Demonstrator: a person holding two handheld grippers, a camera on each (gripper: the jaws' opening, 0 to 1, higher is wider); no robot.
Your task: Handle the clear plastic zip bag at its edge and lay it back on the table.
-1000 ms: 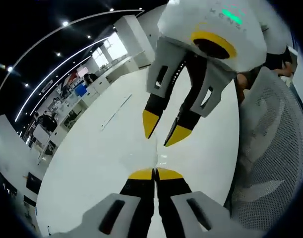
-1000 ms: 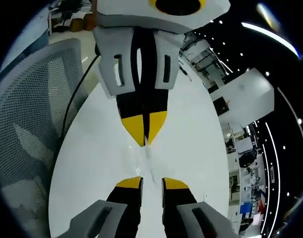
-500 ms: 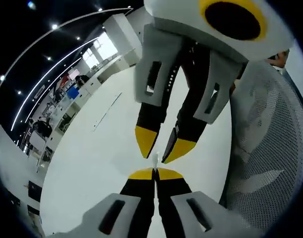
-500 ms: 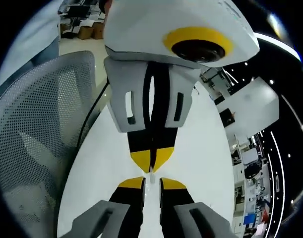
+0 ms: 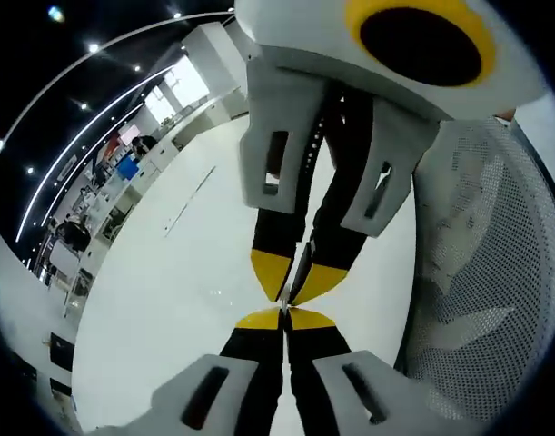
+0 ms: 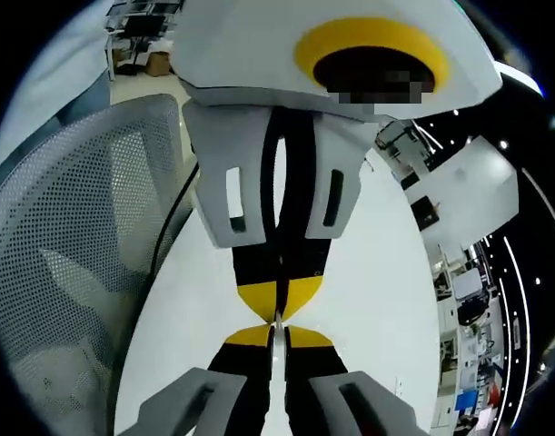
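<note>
1. The left gripper [image 5: 284,318] has its jaws pressed together on a thin edge of the clear plastic zip bag [image 5: 300,265].
2. The right gripper [image 6: 278,337] has its jaws squeezed on the same bag edge [image 6: 277,338].
3. The two grippers meet tip to tip, with the see-through bag edge caught between them.
4. They are above the white table [image 5: 168,291], near its edge beside a grey mesh chair [image 5: 477,272].
5. The rest of the bag is too clear to make out.

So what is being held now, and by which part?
The left gripper and the right gripper both pinch a thin clear sliver, apparently the zip bag at its edge; the rest cannot be made out.
</note>
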